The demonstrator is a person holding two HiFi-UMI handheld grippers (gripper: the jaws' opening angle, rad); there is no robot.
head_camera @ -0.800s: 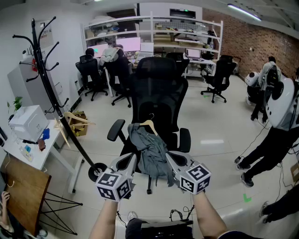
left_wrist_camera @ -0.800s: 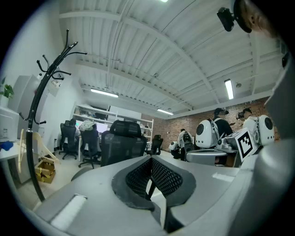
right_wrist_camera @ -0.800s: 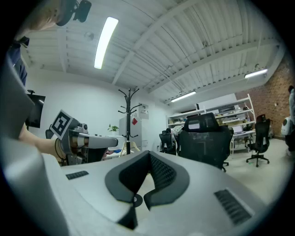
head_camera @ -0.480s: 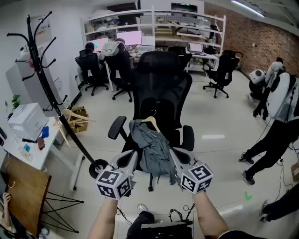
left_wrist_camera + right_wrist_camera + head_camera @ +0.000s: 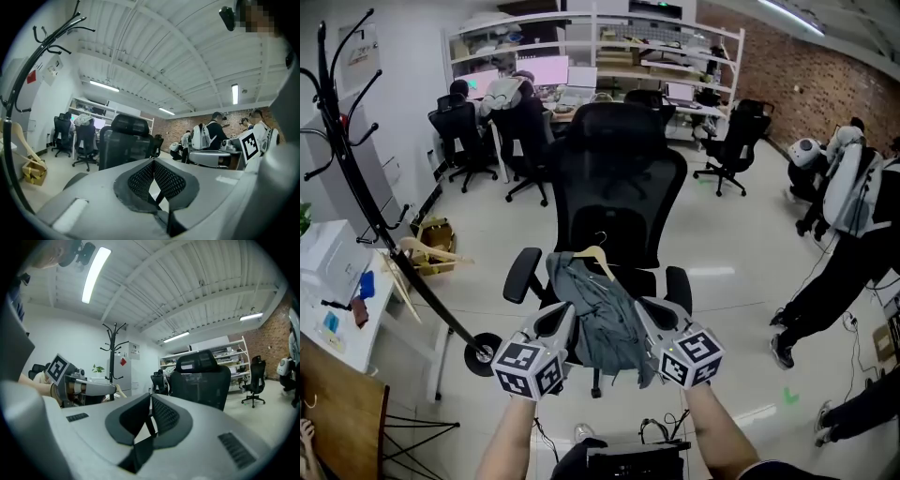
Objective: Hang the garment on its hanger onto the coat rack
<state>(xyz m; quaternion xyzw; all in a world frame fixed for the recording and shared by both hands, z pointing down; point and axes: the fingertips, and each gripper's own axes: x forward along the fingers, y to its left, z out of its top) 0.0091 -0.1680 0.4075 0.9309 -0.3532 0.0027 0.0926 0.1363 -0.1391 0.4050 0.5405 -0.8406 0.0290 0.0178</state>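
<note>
A grey garment [image 5: 605,314] on a wooden hanger [image 5: 592,253] lies on the seat of a black office chair [image 5: 619,183] in the head view. The black coat rack [image 5: 352,178] leans at the far left, its round base [image 5: 480,354] on the floor. My left gripper [image 5: 560,319] and right gripper [image 5: 648,313] hover side by side just short of the garment's lower edge, apart from it. Both are shut with nothing between the pads. In the left gripper view the left gripper [image 5: 153,164] points at the chair [image 5: 126,140]. The right gripper [image 5: 151,400] sees the rack [image 5: 112,357] beyond.
A white desk [image 5: 337,309] stands at the left and a wooden table [image 5: 337,403] at the bottom left. Spare wooden hangers [image 5: 427,251] lie by a cardboard box near the rack. People sit at desks at the back; a person [image 5: 853,244] walks at the right.
The view has drifted: the chair with the garment sits slightly closer and the coat rack has slid toward the left edge. Both grippers keep their place, shut.
</note>
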